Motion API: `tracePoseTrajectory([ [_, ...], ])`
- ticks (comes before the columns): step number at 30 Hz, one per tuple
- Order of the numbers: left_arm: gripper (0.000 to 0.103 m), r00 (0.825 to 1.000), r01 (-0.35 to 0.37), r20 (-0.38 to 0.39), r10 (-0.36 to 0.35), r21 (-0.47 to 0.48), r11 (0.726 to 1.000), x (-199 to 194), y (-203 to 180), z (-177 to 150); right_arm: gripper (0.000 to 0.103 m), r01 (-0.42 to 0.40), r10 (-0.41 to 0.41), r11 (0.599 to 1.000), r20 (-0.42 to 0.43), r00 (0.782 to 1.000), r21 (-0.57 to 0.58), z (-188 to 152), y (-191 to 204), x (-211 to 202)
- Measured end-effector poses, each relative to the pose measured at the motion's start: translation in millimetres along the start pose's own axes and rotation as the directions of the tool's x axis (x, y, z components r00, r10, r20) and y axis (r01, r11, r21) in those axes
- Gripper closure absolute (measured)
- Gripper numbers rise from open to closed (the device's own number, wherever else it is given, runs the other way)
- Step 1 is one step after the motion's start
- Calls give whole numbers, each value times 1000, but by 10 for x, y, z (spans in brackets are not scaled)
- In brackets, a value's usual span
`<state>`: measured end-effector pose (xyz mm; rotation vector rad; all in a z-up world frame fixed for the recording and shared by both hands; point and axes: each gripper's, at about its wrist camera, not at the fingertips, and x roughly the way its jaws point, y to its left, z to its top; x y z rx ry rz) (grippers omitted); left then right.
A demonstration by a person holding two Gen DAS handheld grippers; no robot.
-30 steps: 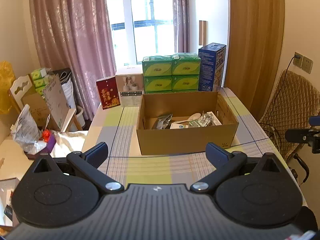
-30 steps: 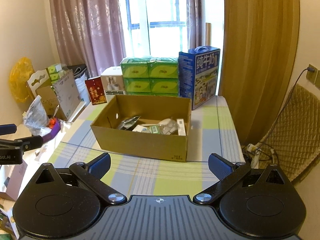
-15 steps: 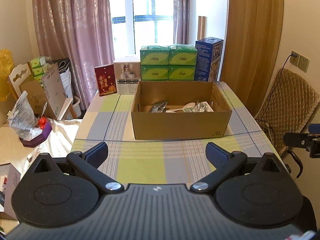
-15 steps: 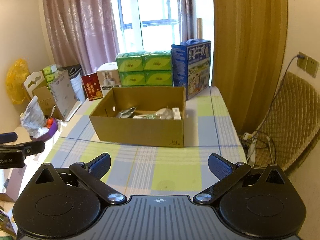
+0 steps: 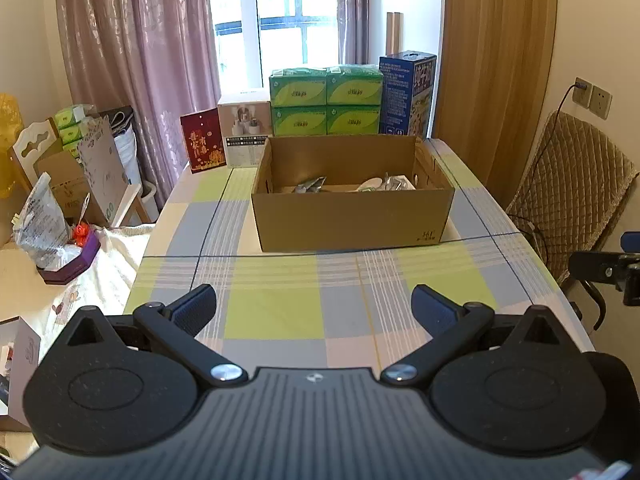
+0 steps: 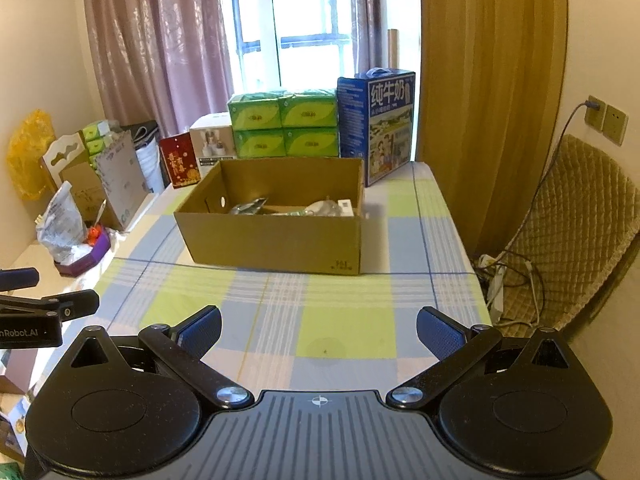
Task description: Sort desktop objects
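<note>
An open cardboard box [image 5: 352,216] [image 6: 276,240] stands on the checked tablecloth [image 5: 280,312] [image 6: 348,336] at mid table. Inside it lie silver foil packets [image 5: 310,186] [image 6: 248,207], a white spoon-like item [image 5: 370,184] and a small white box [image 6: 345,206]. My left gripper [image 5: 314,306] is open over the near end of the table, well short of the box, nothing between its fingers. My right gripper [image 6: 319,328] is open too, also held back from the box and empty. Each gripper shows at the edge of the other's view.
Behind the box stand green tissue packs [image 5: 326,104] [image 6: 284,122], a blue milk carton box [image 5: 406,94] [image 6: 380,124], a white box [image 5: 244,132] and a red card [image 5: 202,140]. A quilted chair [image 5: 568,184] [image 6: 572,224] is at the right; clutter and a plastic bag [image 5: 40,224] are at the left.
Both grippers have drawn back from the cardboard box toward the near end of the table, so the box looks smaller and more tablecloth shows. Both stay open and empty.
</note>
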<state>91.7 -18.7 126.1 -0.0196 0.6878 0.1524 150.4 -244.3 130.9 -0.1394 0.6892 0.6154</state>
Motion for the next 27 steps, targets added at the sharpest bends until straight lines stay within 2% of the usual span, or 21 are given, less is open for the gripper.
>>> tracePoseTrajectory([
  [17,1,1000,-12,-4,12,-18,1000,-56,9,-69,2,-15,15,1000,2,1000,4,-19,13,-79],
  [27,1,1000,7,1,-7,-32,999,-42,22,-79,2,-13,13,1000,-12,1000,6,-50,6,-43],
])
